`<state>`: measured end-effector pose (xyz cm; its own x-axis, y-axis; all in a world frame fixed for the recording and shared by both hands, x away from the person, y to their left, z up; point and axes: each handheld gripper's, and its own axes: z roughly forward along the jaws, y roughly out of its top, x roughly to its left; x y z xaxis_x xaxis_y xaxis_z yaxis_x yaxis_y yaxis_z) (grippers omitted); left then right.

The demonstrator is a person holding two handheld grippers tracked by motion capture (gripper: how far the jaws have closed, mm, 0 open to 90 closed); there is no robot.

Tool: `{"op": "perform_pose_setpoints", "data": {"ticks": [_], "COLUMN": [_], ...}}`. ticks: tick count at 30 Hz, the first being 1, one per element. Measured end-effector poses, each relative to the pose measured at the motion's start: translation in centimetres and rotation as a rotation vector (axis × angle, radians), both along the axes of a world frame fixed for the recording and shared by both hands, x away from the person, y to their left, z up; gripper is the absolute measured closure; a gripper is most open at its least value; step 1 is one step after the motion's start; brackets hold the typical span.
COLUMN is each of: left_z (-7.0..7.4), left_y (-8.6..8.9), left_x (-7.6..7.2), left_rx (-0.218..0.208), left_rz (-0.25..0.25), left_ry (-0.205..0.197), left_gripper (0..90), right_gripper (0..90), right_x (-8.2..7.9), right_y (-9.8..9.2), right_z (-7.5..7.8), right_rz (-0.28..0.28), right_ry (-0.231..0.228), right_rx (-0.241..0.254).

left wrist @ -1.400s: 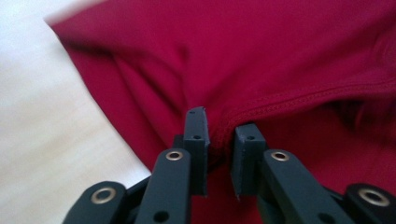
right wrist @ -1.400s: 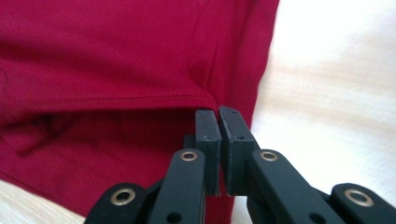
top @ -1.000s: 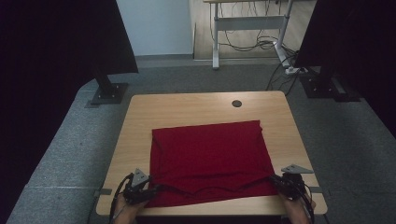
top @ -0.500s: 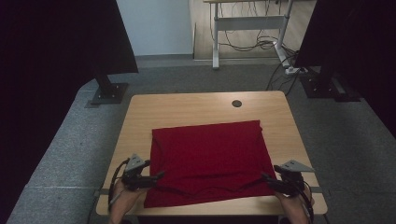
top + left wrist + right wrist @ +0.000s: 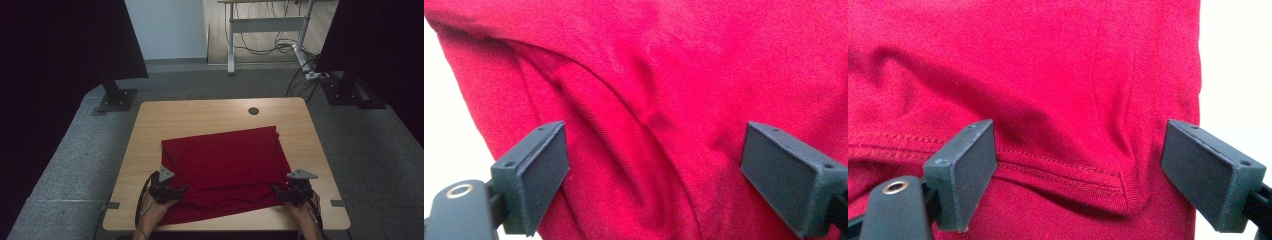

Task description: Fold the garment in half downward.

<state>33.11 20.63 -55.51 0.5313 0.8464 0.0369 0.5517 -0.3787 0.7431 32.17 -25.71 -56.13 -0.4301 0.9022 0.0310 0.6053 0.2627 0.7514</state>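
Left gripper (image 5: 183,190): jaws wide and just been opening, red cloth (image 5: 225,167) beneath and between the pads, nothing pinched; parked at the cloth's near left side, likely letting go after laying a fold.
Right gripper (image 5: 276,192): jaws spread wide, also just been opening; hemmed corner (image 5: 1128,200) lying loose between the pads, released rather than held.
Red cloth: flat on the middle of the wooden table (image 5: 210,117), upper layer stopping short of the near edge, a lower layer showing below it; soft ridges (image 5: 589,110) near the left pads.
Hem: stitched edge (image 5: 1058,167) running across the right gripper view, corner resting on the layer underneath.
Judged step: fold set down, both corners freed.
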Motion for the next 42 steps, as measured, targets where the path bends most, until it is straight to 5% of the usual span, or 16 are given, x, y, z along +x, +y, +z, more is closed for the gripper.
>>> {"op": "perform_pose_setpoints", "data": {"ticks": [4,10,11,13,14,15,16,17,18,20,21,25,30,34,42], "left_z": [0.0,1.3,2.1,2.1,2.1,2.1,2.1,0.7,0.7,0.7,0.1,0.1,0.1,0.0,0.0], "left_y": [-1.2,-0.8,0.0,0.0,1.1,1.1,1.1,1.6,1.6,1.6,1.7,1.6,0.7,-0.9,-1.2], "left_x": [-1.0,-0.5,0.1,0.1,1.7,1.7,1.7,3.3,3.3,3.3,3.1,2.7,2.2,2.3,2.8], "left_rx": [0.004,0.041,-0.006,-0.006,-0.01,-0.01,-0.01,0.01,0.01,0.01,-0.025,-0.033,-0.028,-0.021,-0.019], "left_rz": [0.003,-0.021,-0.014,-0.014,-0.026,-0.026,-0.026,-0.035,-0.035,-0.035,-0.036,-0.016,0.008,0.035,0.031], "left_ry": [-0.012,-0.029,-0.042,-0.042,-0.027,-0.027,-0.027,0.005,0.005,0.005,-0.007,0.001,-0.001,0.011,0.016], "left_gripper": [11.9,17.0,17.0,19.0,19.0,22.4,22.4,22.4,19.9,19.9,20.9,20.9,19.9,14.5,10.6], "right_gripper": [14.7,16.3,16.5,16.5,16.5,16.5,16.5,15.9,15.9,15.4,14.8,13.2,13.7,14.8,14.5], "right_x": [0.7,1.8,1.6,0.9,0.9,0.9,-0.5,-0.5,-0.5,-1.6,-1.7,-1.5,-0.7,2.1,3.2], "right_y": [-0.4,-0.8,-0.9,-0.9,-0.9,-0.9,-0.4,-0.4,-0.4,1.1,2.5,2.6,2.1,0.3,-0.1], "right_z": [0.0,0.2,0.3,1.1,1.1,1.1,2.4,2.4,2.4,2.4,0.9,0.5,0.3,0.0,0.0], "right_rz": [-0.009,-0.003,-0.005,-0.016,-0.016,-0.016,-0.009,-0.009,-0.009,0.022,0.05,0.043,0.052,0.051,0.042], "right_ry": [0.0,0.005,0.003,-0.031,-0.031,-0.031,-0.053,-0.053,-0.053,-0.024,0.031,0.038,0.034,0.0,-0.003], "right_rx": [0.0,0.0,-0.003,0.017,0.017,0.017,0.059,0.059,0.059,0.053,0.006,0.011,0.012,-0.007,-0.008]}}
